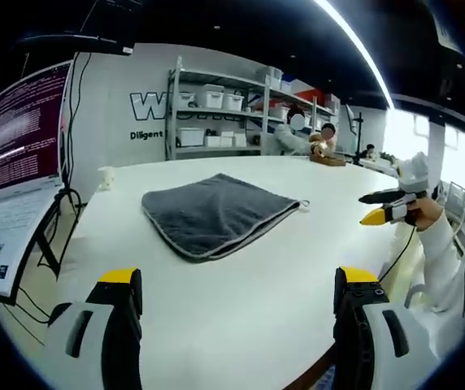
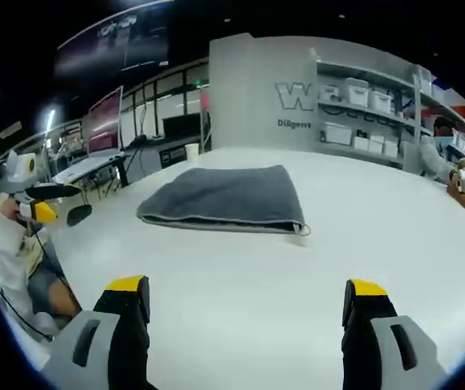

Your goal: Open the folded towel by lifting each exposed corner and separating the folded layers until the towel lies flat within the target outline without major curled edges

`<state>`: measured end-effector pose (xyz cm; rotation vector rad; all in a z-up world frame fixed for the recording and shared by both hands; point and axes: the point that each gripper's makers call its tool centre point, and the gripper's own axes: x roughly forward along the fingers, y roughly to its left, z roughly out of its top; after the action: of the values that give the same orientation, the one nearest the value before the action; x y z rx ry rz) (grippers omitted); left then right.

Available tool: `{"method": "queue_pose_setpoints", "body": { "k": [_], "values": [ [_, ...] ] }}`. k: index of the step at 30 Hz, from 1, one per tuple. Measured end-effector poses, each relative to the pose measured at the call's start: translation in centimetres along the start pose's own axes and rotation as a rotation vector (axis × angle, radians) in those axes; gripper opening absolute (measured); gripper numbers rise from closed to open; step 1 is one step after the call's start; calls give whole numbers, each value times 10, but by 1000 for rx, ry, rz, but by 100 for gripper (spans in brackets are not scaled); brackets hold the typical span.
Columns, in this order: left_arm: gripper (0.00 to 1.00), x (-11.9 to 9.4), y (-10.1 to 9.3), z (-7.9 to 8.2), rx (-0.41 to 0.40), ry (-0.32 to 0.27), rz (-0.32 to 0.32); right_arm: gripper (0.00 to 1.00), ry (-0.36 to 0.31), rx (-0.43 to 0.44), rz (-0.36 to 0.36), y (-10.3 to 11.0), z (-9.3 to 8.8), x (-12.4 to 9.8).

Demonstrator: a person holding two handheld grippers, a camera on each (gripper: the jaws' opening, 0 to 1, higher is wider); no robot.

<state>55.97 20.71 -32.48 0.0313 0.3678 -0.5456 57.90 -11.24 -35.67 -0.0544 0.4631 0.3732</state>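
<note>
A folded dark grey towel (image 1: 212, 213) lies on the white table (image 1: 241, 317), its light-edged folded layers facing my left gripper. My left gripper (image 1: 241, 284) is open, well short of the towel, with nothing between its yellow-tipped jaws. In the right gripper view the same towel (image 2: 224, 197) lies ahead with a small tag at its near right corner. My right gripper (image 2: 245, 294) is open too, some way from the towel. The right gripper (image 1: 391, 207) also shows at the right of the left gripper view, held in a gloved hand, and the left gripper (image 2: 45, 203) at the left of the right gripper view.
A monitor (image 1: 21, 130) stands at the table's left edge. A small white object (image 1: 106, 177) sits on the table behind the towel. Shelves with white boxes (image 1: 216, 114) line the back wall. People sit at a far table (image 1: 318, 142).
</note>
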Motion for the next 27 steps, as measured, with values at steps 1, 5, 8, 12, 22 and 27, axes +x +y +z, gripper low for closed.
{"method": "queue_pose_setpoints", "body": {
  "k": [1, 5, 8, 12, 22, 27],
  "values": [
    [97, 0, 1, 0, -2, 0, 2, 99, -1, 1, 5, 1, 0, 1],
    [98, -2, 4, -1, -6, 2, 8, 99, 4, 3, 13, 4, -1, 3],
    [99, -3, 6, -2, -10, 4, 9, 99, 13, -6, 6, 4, -2, 4],
    [99, -3, 8, -3, -15, 6, 14, 99, 17, -15, 12, 9, -1, 8],
    [100, 0, 4, -3, -5, 12, 3, 99, 31, -118, 94, 43, 15, 26],
    [100, -2, 2, -1, -4, 5, -4, 99, 19, -209, 163, 71, 33, 38]
  ]
}}
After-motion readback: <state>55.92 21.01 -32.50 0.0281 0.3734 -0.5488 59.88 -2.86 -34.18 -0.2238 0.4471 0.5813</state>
